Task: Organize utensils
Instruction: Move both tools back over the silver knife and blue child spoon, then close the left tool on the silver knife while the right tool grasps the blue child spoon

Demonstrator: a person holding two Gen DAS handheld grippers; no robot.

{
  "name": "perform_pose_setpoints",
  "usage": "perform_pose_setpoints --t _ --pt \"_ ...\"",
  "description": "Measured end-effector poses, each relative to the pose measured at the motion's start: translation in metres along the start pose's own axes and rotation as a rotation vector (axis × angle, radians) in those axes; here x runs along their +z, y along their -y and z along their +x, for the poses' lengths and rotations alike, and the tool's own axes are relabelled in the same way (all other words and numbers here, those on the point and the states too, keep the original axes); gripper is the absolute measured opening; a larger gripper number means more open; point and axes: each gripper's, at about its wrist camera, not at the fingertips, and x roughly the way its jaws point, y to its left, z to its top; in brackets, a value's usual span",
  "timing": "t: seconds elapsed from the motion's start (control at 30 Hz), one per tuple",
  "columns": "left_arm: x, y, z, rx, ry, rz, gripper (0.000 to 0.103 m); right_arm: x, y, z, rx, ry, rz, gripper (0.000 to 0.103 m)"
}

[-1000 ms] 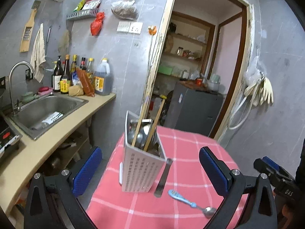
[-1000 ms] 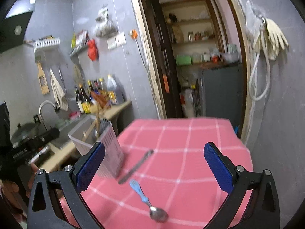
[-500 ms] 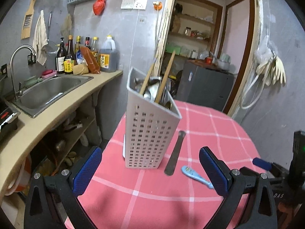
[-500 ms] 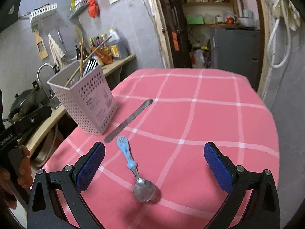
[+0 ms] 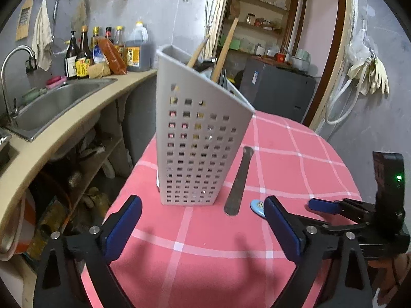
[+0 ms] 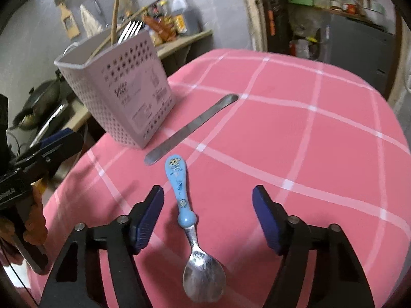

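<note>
- The right gripper [image 6: 208,218] has its blue-padded fingers [image 6: 149,218] spread wide, one on each side of the spoon [image 6: 191,231]; neither pad touches it and nothing is held.
- The left gripper [image 5: 203,228] also has its fingers [image 5: 123,225] spread wide and holds nothing; it hangs low over the pink checked desk [image 5: 295,159], facing the utensil holder [image 5: 197,138].
- The spoon lies flat on the desk, its light-blue handle pointing away from the right gripper and its metal bowl nearest the camera.
- A flat metal knife [image 6: 190,129] lies just beyond the spoon's handle tip, slanting along the foot of the holder, apart from both.
- The perforated white holder stands upright near the desk's left edge, with wooden chopsticks [image 5: 226,48] and a fork [image 6: 129,32] sticking out of it.
- From the left wrist view, only the blue tip of the spoon's handle shows beside the right finger pad.
- A sink [image 5: 51,105] and bottles [image 5: 82,56] stand on the kitchen counter to the left.
</note>
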Motion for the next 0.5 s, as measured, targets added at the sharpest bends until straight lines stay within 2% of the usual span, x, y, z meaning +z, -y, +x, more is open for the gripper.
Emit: perform_pose_setpoints --t 0.13,0.33,0.5 --pt "-0.004 0.003 0.004 -0.011 -0.026 0.012 0.082 0.002 -0.005 0.012 0.008 -0.040 -0.035 0.052" --pt "-0.006 0.012 0.012 -0.041 -0.056 0.030 0.067 0.004 -0.003 0.012 -0.015 -0.033 -0.055 0.038" --pt "-0.007 0.025 0.016 -0.071 -0.069 0.052 0.057 0.009 0.009 0.008 -0.054 -0.024 -0.059 0.020"
